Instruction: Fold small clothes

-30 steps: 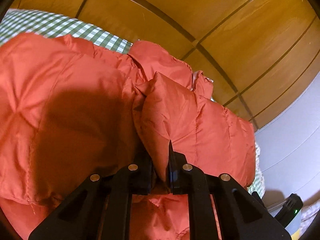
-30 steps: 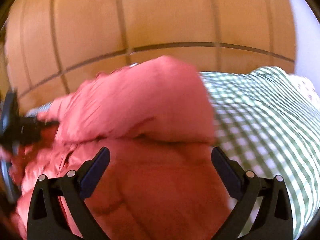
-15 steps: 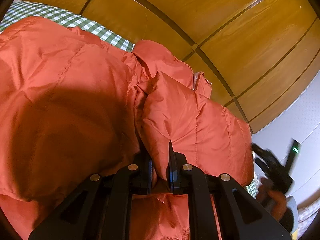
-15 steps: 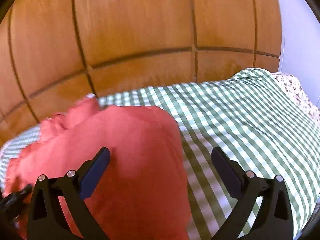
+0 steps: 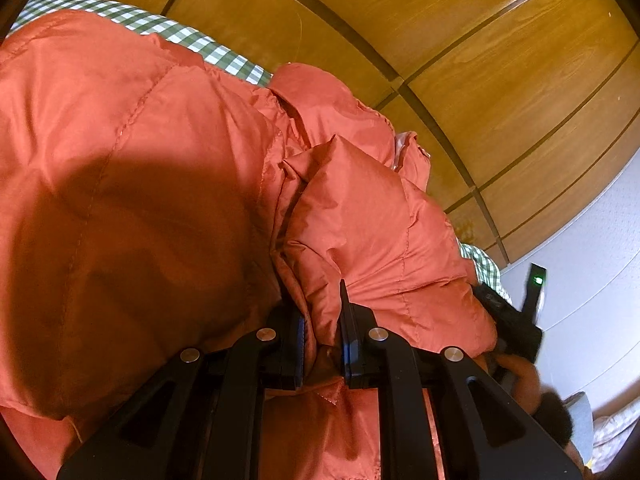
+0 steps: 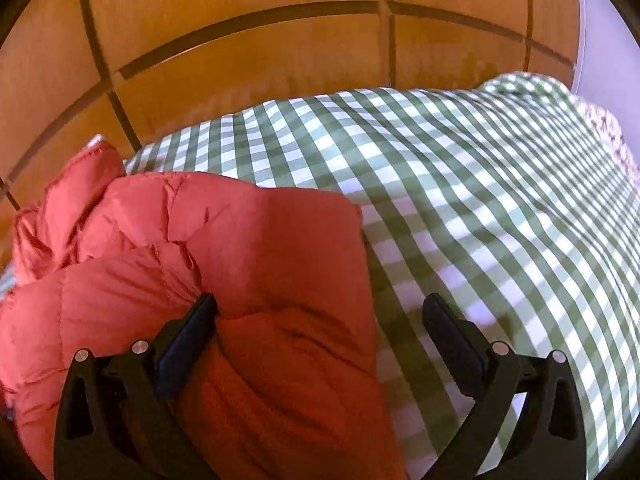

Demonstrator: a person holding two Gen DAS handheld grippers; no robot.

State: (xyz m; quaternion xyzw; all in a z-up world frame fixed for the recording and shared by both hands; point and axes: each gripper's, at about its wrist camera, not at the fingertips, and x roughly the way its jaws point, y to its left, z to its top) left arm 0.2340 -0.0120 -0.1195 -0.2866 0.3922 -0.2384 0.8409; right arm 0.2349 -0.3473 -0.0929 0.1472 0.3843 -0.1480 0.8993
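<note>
One garment fills most of both views: a puffy orange-red quilted jacket [image 5: 132, 184] of smooth, slightly glossy fabric, stitched into padded panels by thin seam lines, lying bunched on a green-and-white checked bedcover [image 6: 460, 208]. In your left wrist view, your left gripper [image 5: 322, 344] has its two black fingers drawn close together with a thick fold of the jacket pinched between them, so it is gripping the jacket at the near edge. That pinched part rises away from the fingers as a rounded, pillow-like lobe with a pointed corner, creased where the fabric is squeezed. To the left of it the jacket spreads in a broad, gently domed sheet, with a dark shadow across its middle. Farther off, a strip of the checked cover shows beside glossy brown wooden panels [image 5: 480, 60] crossed by dark grooves. At the right edge of that view, another black device with a small green light is blurred. In your right wrist view, your right gripper [image 6: 320, 336] has its jaws spread wide and grips nothing; its left finger [image 6: 188, 344] presses into a crease of the jacket [image 6: 240, 264], while its right finger [image 6: 452, 344] is over the checked cover. Here the jacket sits in the near left, its squared right edge lying on the cover, with crumpled folds heaped at the far left near the wooden panels [image 6: 240, 40].
</note>
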